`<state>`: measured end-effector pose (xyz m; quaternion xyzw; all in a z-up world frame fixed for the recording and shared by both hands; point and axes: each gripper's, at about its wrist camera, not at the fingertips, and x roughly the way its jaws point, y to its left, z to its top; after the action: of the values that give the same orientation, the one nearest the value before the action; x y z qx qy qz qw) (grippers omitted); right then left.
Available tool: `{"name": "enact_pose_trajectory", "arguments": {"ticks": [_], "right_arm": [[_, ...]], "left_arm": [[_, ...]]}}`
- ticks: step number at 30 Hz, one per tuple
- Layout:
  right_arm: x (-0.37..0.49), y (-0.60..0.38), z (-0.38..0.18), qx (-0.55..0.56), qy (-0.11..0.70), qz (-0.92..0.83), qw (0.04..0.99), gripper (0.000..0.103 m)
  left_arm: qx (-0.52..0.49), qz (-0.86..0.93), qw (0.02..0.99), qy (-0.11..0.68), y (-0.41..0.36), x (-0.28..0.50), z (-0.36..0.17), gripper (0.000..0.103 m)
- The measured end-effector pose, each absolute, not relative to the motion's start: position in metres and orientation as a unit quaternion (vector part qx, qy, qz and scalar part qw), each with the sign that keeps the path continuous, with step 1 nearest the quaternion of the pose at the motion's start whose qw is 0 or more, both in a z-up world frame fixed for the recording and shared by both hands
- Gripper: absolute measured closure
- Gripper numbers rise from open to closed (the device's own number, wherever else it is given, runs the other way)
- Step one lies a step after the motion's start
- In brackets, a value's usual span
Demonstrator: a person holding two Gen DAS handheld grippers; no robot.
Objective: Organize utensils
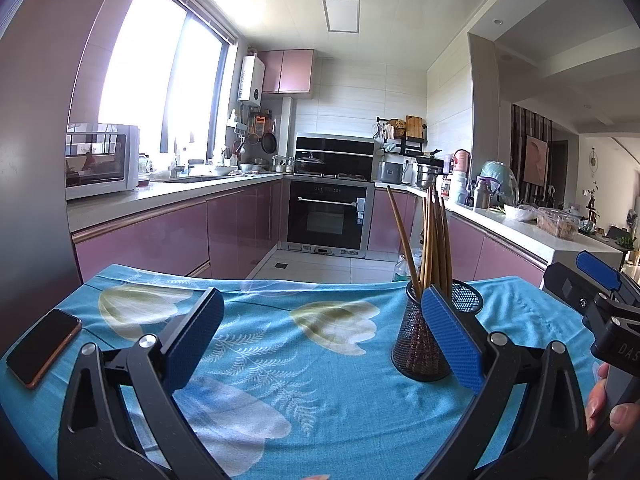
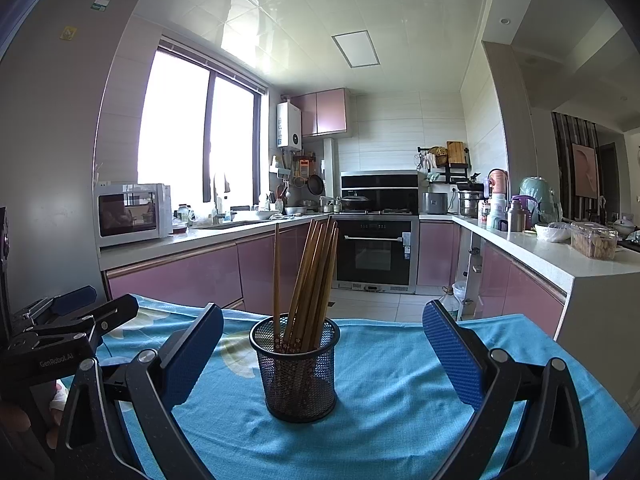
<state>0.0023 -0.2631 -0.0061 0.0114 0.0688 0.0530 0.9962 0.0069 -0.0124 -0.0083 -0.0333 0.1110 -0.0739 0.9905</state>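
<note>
A black mesh cup (image 2: pixel 298 368) stands upright on the blue floral tablecloth (image 2: pixel 392 380), holding several wooden chopsticks (image 2: pixel 310 276). It sits ahead of my right gripper (image 2: pixel 323 354), centred between the wide-open blue pads, which touch nothing. In the left wrist view the same cup (image 1: pixel 424 336) with its chopsticks (image 1: pixel 434 240) stands just behind the right pad of my left gripper (image 1: pixel 323 336), which is also open and empty. The right gripper (image 1: pixel 600 292) shows at the right edge of the left wrist view, held by a hand (image 1: pixel 610 412). The left gripper (image 2: pixel 68 320) appears at the left edge of the right wrist view.
A dark phone (image 1: pixel 44 346) lies at the cloth's left edge. Beyond the table's far edge is a kitchen floor, pink cabinets (image 1: pixel 168 236), an oven (image 1: pixel 328 216), a microwave (image 1: pixel 102 160) and a cluttered counter (image 1: pixel 520 216) on the right.
</note>
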Motion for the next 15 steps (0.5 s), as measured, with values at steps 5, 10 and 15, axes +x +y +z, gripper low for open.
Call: {"name": "enact_pose_trajectory", "arguments": {"ticks": [5,10,15], "right_arm": [[0.0023,-0.2631,-0.0067,0.012,0.070,0.052,0.996,0.006],[0.0026,-0.2629,-0.0067,0.012,0.070,0.053,0.996,0.006],[0.0030,-0.2624,-0.0070,0.012,0.071,0.053,0.996,0.006]], "left_arm": [[-0.032,-0.073,0.991,0.112,-0.0123,0.0066,-0.0090,0.006],[-0.032,-0.072,0.991,0.112,-0.0120,0.0062,-0.0093,0.006],[-0.033,-0.073,0.990,0.113,-0.0127,0.0055,-0.0104,0.006]]}}
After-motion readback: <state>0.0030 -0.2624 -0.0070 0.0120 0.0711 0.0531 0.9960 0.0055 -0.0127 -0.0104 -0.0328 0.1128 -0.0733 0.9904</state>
